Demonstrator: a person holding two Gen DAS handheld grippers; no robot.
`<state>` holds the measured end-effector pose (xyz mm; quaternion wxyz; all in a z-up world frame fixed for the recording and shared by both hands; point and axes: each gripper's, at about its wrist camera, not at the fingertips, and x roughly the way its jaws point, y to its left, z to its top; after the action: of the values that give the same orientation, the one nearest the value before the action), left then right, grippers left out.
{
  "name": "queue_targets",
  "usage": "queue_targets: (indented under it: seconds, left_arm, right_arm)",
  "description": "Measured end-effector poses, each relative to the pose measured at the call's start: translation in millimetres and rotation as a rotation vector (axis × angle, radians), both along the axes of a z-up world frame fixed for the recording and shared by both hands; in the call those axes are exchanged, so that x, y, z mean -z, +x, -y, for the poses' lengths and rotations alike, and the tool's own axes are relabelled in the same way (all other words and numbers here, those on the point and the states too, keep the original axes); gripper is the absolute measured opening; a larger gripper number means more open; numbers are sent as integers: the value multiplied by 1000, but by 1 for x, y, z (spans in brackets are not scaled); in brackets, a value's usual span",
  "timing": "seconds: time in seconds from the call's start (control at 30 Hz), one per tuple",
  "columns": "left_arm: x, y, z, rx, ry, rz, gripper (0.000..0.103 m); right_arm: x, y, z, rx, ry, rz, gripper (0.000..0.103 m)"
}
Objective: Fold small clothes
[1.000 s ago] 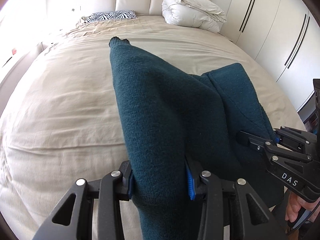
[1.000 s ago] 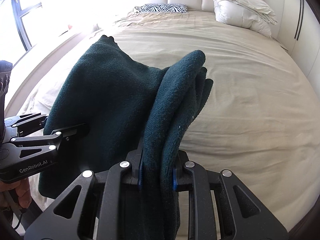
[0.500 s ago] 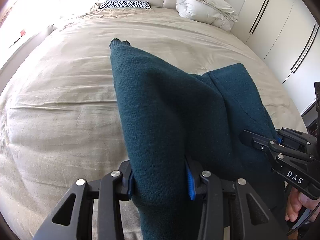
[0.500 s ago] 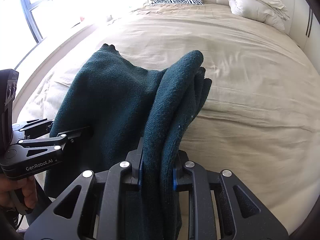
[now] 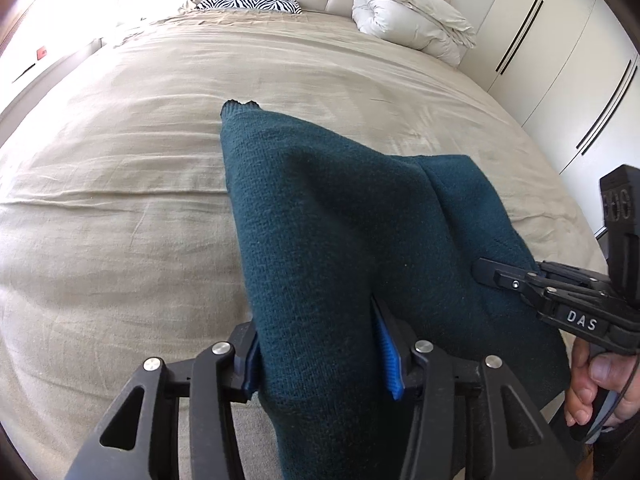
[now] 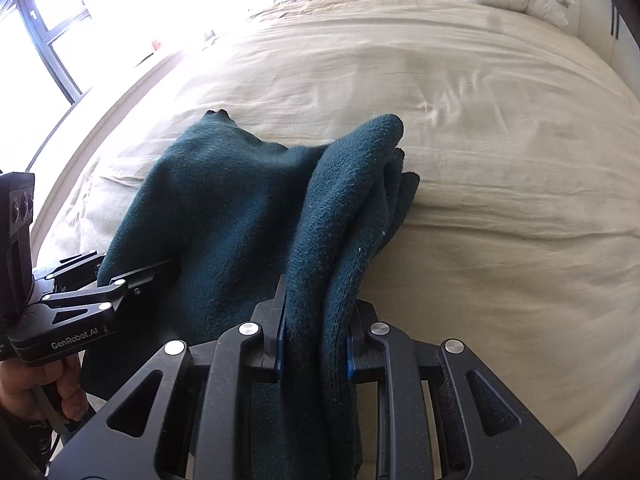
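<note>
Thick knit, the dark teal wool garment (image 5: 340, 240) hangs over the beige bed (image 5: 120, 240). Left gripper (image 5: 320, 360) jaws clamp its left edge; right gripper (image 6: 314, 344) jaws clamp the bunched right edge. Soft and floppy; the corners look the best place to hold.

The dark green sweater (image 5: 340, 240) covers the gap between the left claw's (image 5: 320, 348) fingers and runs off the bottom edge below them. Its folds likewise fill the right claw (image 6: 316, 320), hiding the inner pads. Beyond the left claw, the window side of the bed (image 6: 500, 160) is washed out by glare. The hand (image 5: 600, 384) holding the right claw is cut off at the picture's edge.
</note>
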<state>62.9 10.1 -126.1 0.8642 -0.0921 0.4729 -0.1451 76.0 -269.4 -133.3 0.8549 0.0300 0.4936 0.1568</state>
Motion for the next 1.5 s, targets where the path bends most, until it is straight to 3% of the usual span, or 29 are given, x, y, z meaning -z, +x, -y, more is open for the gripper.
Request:
queue_targets:
  seconds: [0.1,0.17,0.3,0.5,0.57,0.73,0.87,1.03,1.13,1.27,1.4,1.5]
  left_arm:
    - [14,-2,-12,-11,-88,17,65]
    - [20,-3,-21,-29,-151,10,67]
    - [13,-7,-24,-31,-133,17,70]
    - [-24,-17,-36,-105,-46,76,69]
    - [-38,-17,-39,-122,-62,108,69]
    - [-59,-25,-18,-53,-65,166,69]
    - [-39,-29,3,-17,-49,125,69]
    - [-25,-30,1,-13,-57,141,69]
    - [-19,-31,-1,-11,-63,148,69]
    - [-14,-37,-5,-24,-67,167,69]
    - [-20,-42,-14,-54,-93,161,69]
    - [-35,-52,-18,-76,-84,203,71]
  right_arm:
    - [24,11,24,10,138,-52,25]
    - [39,18,40,19,240,-86,42]
    - [51,21,67,49,433,-140,47]
    - [21,1,104,173,471,-52,51]
    - [5,-6,113,189,509,-21,52]
    - [-16,-22,87,60,614,0,52]
    - [1,-29,60,-16,639,-57,52]
    - [40,-32,63,29,652,-127,50]
    - [54,-31,75,59,736,-136,48]
    - [57,-36,84,96,759,-122,49]
    - [55,-43,100,177,715,-117,52]
    - [40,-54,108,188,711,-52,52]
